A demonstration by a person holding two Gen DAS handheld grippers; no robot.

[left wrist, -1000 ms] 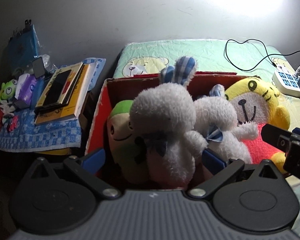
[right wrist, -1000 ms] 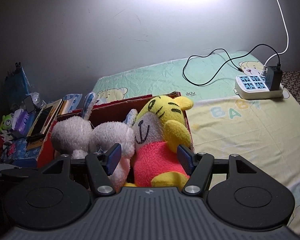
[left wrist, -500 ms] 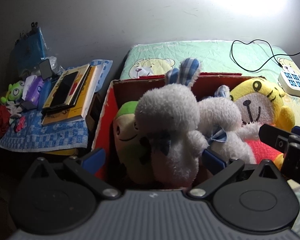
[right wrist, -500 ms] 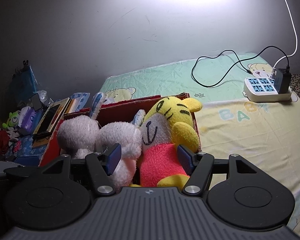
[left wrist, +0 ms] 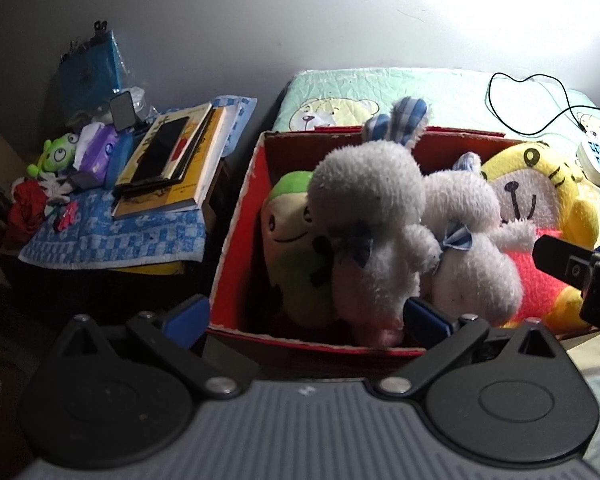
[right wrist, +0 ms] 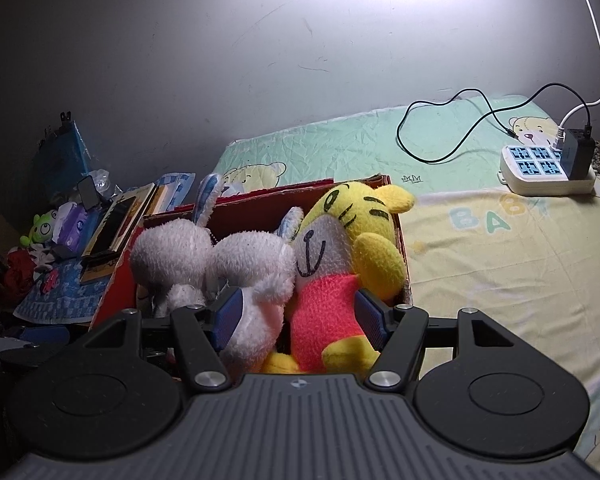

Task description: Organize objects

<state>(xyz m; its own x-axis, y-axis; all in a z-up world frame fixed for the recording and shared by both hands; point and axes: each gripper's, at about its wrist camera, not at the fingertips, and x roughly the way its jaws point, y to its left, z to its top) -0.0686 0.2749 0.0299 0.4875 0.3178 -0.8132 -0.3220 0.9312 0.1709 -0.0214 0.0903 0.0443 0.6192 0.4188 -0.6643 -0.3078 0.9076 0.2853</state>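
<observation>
Both grippers, left (left wrist: 306,318) and right (right wrist: 298,316), spread wide, holding nothing.
Red box (left wrist: 236,240) holds white rabbits (left wrist: 372,216) and yellow tiger (right wrist: 352,240).

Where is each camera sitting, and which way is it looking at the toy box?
Left wrist view: sits on the left hand-held gripper, near the left front corner of the red box, facing the white bunny; its own open fingers show, plus part of the other gripper at the right edge.
Right wrist view: sits on the right hand-held gripper, facing the yellow tiger toy and the bed sheet; only its own open fingers show.
Both share the box, bunny, tiger, power strip and book pile.
</observation>
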